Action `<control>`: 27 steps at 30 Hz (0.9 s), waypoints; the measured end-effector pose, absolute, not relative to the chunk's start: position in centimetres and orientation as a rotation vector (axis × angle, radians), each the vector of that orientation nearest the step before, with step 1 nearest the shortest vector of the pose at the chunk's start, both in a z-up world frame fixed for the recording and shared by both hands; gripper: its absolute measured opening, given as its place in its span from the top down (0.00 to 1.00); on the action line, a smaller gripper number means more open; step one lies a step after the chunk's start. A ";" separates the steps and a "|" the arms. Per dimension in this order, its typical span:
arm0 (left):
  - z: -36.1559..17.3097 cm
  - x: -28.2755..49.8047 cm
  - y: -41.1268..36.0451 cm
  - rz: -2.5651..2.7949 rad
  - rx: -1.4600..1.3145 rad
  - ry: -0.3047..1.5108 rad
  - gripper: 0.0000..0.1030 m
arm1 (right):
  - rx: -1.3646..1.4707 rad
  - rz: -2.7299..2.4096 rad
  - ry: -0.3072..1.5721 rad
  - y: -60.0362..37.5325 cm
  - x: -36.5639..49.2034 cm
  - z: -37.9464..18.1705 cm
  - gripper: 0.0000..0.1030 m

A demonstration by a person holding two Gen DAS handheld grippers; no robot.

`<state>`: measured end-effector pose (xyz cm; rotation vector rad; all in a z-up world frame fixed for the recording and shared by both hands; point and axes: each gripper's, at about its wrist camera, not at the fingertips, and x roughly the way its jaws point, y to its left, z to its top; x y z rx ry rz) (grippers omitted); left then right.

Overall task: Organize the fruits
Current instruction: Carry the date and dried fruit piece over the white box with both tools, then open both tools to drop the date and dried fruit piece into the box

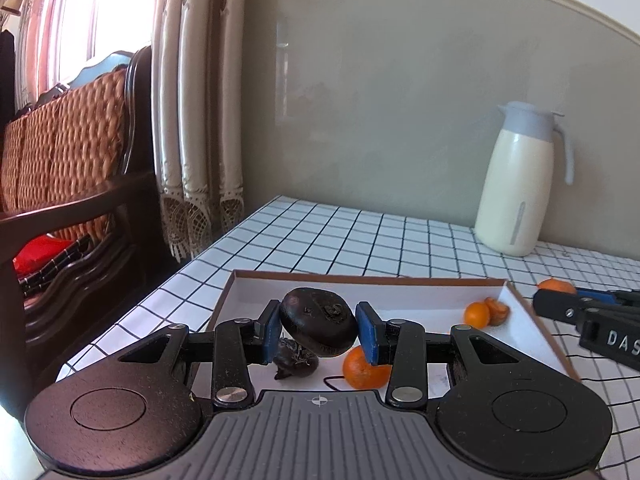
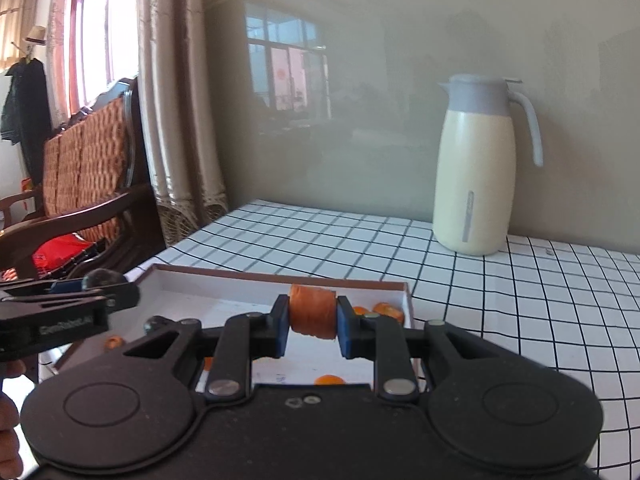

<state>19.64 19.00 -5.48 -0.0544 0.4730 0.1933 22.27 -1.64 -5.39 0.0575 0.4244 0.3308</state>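
My left gripper (image 1: 318, 330) is shut on a dark water chestnut (image 1: 318, 326) and holds it above the white tray (image 1: 400, 296). Under it in the tray lie another dark chestnut (image 1: 296, 362) and an orange mandarin (image 1: 364, 368). Two more mandarins (image 1: 486, 312) lie at the tray's far right. My right gripper (image 2: 312, 320) is shut on an orange mandarin (image 2: 313, 317) squeezed between its blue pads, above the same tray (image 2: 224, 286). The right gripper also shows at the right of the left wrist view (image 1: 560, 305), with its mandarin (image 1: 557, 286).
A cream thermos jug (image 1: 518, 184) with a grey lid stands at the back of the checked tablecloth (image 1: 360, 236), also in the right wrist view (image 2: 476, 168). A wooden wicker-backed chair (image 1: 68, 160) and a curtain (image 1: 196, 100) are left of the table.
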 end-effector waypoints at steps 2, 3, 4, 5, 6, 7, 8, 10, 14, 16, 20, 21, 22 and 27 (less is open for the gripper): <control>-5.8 20.1 19.3 0.201 -0.054 0.479 0.61 | 0.059 0.324 0.433 -1.8 22.9 -5.8 0.85; -6.0 20.3 19.4 0.204 -0.055 0.483 0.61 | 0.061 0.320 0.437 -1.8 23.2 -6.0 0.85; -6.2 20.6 19.5 0.205 -0.056 0.488 0.61 | 0.059 0.319 0.444 -1.7 23.5 -6.1 0.85; -6.4 20.9 19.6 0.208 -0.054 0.491 0.61 | 0.061 0.318 0.447 -1.8 23.7 -6.3 0.85; -6.5 21.2 19.7 0.208 -0.052 0.496 0.61 | 0.065 0.315 0.450 -1.8 24.0 -6.5 0.85; -6.7 21.5 19.7 0.208 -0.049 0.501 0.61 | 0.063 0.320 0.463 -1.7 24.4 -6.7 0.85; -6.9 21.8 19.8 0.213 -0.050 0.505 0.61 | 0.064 0.320 0.473 -1.6 24.7 -6.9 0.85; -7.1 22.4 20.2 0.216 -0.056 0.510 0.61 | 0.055 0.304 0.479 -1.3 25.2 -7.1 0.68; -7.2 24.2 20.4 0.260 -0.032 0.518 0.00 | 0.064 0.200 0.362 -1.7 24.2 -6.1 0.17; -6.7 24.5 20.3 0.265 -0.013 0.489 0.00 | 0.076 0.190 0.322 -2.2 23.6 -5.3 0.14; -6.1 24.8 20.6 0.299 0.001 0.477 0.00 | 0.104 0.184 0.290 -3.4 22.7 -4.5 0.07; -6.0 24.7 20.6 0.313 0.012 0.472 0.00 | 0.112 0.185 0.283 -3.6 22.4 -4.3 0.06; -5.9 24.5 20.5 0.320 0.023 0.470 0.00 | 0.116 0.190 0.279 -3.8 22.1 -4.1 0.06; -4.1 22.6 19.8 0.298 0.013 0.467 0.00 | 0.126 0.207 0.292 -4.4 21.2 -3.1 0.06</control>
